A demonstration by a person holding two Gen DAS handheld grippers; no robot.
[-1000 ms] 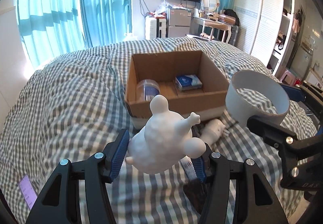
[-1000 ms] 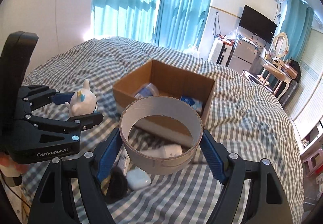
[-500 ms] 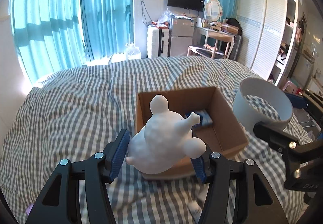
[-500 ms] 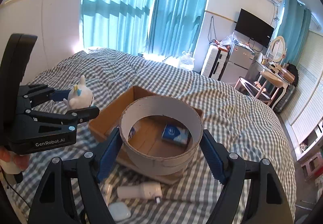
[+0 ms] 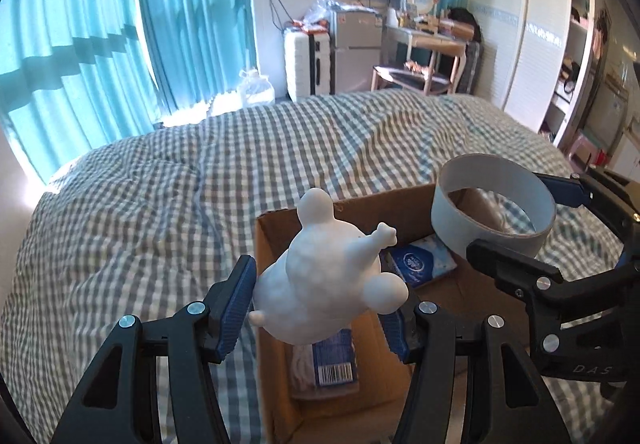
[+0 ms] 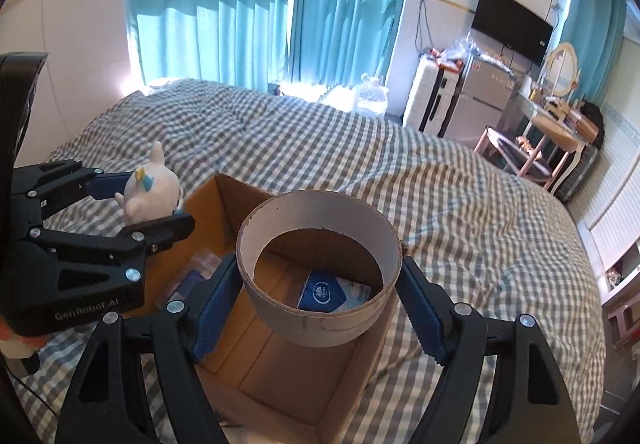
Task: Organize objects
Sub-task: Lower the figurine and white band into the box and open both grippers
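Note:
My left gripper (image 5: 320, 304) is shut on a white plush toy (image 5: 324, 280) and holds it above the left side of an open cardboard box (image 5: 272, 344). My right gripper (image 6: 318, 296) is shut on a wide cardboard ring (image 6: 320, 276) and holds it above the same box (image 6: 288, 376). The ring also shows in the left wrist view (image 5: 494, 203), and the toy in the right wrist view (image 6: 150, 189). Inside the box lie a blue tissue pack (image 5: 422, 262) and a clear packet with a barcode (image 5: 328, 364).
The box sits on a bed with a grey checked cover (image 5: 160, 211). Blue curtains (image 5: 100, 23), a white suitcase (image 5: 306, 63), a small fridge (image 5: 356, 51) and a dressing table (image 5: 424, 43) stand beyond the bed. Wardrobes (image 5: 532, 43) line the right wall.
Both grippers have risen and moved forward over the box with their loads. The box now lies right beneath them, and the loose items in front of it have left view.

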